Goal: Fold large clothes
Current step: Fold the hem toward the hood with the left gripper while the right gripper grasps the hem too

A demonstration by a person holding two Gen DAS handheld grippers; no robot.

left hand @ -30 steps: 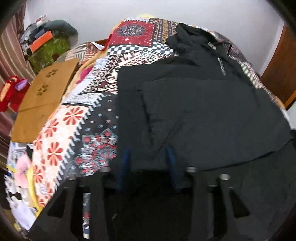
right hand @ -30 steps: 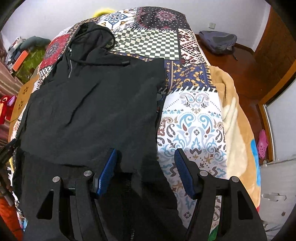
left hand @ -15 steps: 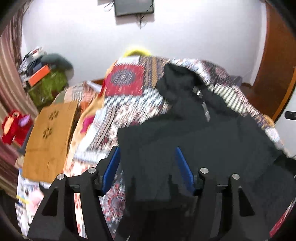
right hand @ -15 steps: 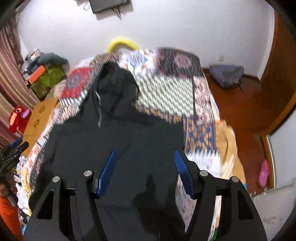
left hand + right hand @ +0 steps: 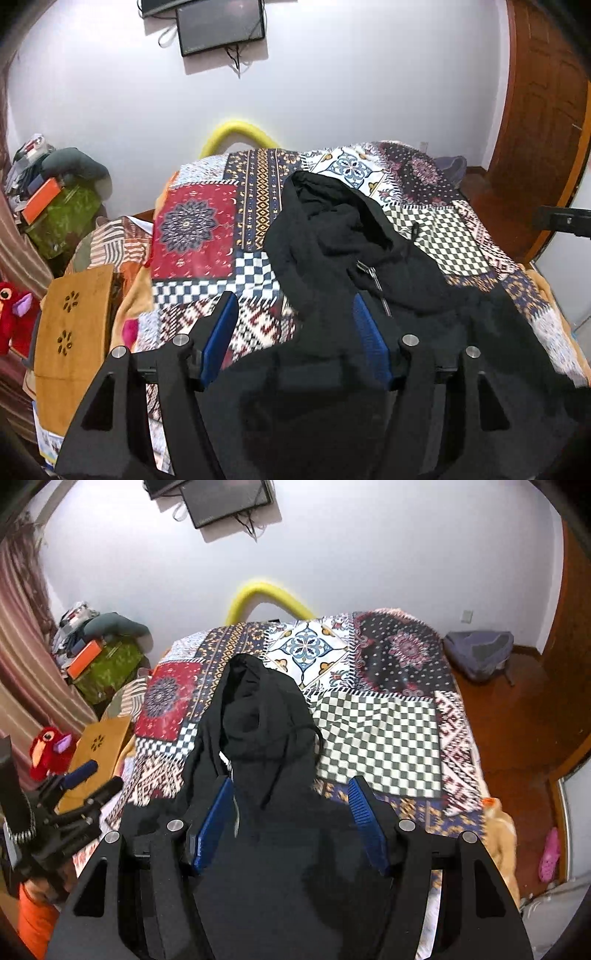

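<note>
A black zip hoodie (image 5: pixel 369 273) lies spread on a bed with a patchwork cover (image 5: pixel 199 225), hood toward the far wall. It also shows in the right wrist view (image 5: pixel 258 738). My left gripper (image 5: pixel 295 306) is open with blue pads, raised above the hoodie's left side. My right gripper (image 5: pixel 290 794) is open, raised above the hoodie's body. The left gripper also shows at the left edge of the right wrist view (image 5: pixel 85 786). The hoodie's lower part is hidden behind the gripper bodies.
A wooden lap table (image 5: pixel 74 332) and a red plush toy (image 5: pixel 11 314) sit left of the bed. Clutter (image 5: pixel 59 206) is piled in the far left corner. A bag (image 5: pixel 476 653) lies on the floor right of the bed. A wooden door (image 5: pixel 543 129) stands at right.
Both grippers have lifted and tilted up from just over the hoodie's hem to a higher view of the hood and the far wall. Both stay open and empty.
</note>
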